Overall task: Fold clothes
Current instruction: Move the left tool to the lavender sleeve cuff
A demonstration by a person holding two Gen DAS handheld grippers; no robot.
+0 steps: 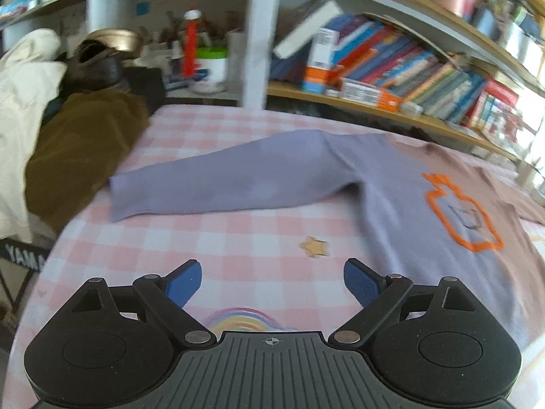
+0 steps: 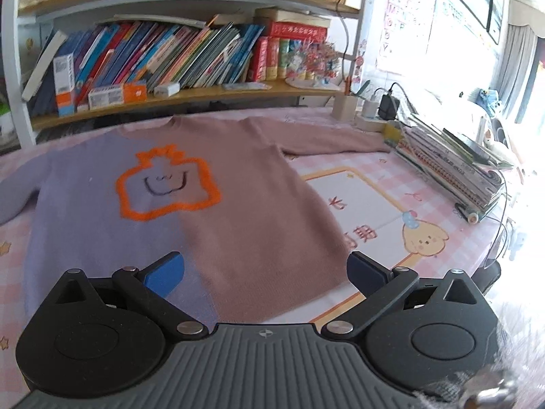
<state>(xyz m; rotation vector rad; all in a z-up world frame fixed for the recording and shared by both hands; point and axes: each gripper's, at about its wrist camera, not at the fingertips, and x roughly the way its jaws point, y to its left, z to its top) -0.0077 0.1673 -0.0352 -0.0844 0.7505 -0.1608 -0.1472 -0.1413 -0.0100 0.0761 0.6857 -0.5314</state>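
Observation:
A two-tone sweater (image 2: 211, 211) lies flat and face up on the pink checked tablecloth (image 1: 211, 235), lilac on one half, dusty pink on the other, with an orange outlined smiling figure (image 2: 167, 184) on the chest. Its lilac sleeve (image 1: 218, 180) stretches out to the left, and the pink sleeve (image 2: 333, 139) runs toward the right. My left gripper (image 1: 272, 281) hovers open over bare cloth, just left of the sweater's lower hem. My right gripper (image 2: 265, 271) is open above the sweater's bottom hem, nothing between its blue pads (image 2: 165, 274).
A brown garment (image 1: 81, 156) and cream fabric (image 1: 20, 112) are heaped at the table's left end. A stack of notebooks (image 2: 453, 170) and a charger block (image 2: 371, 112) sit at the right. Bookshelves (image 2: 163, 58) line the back edge.

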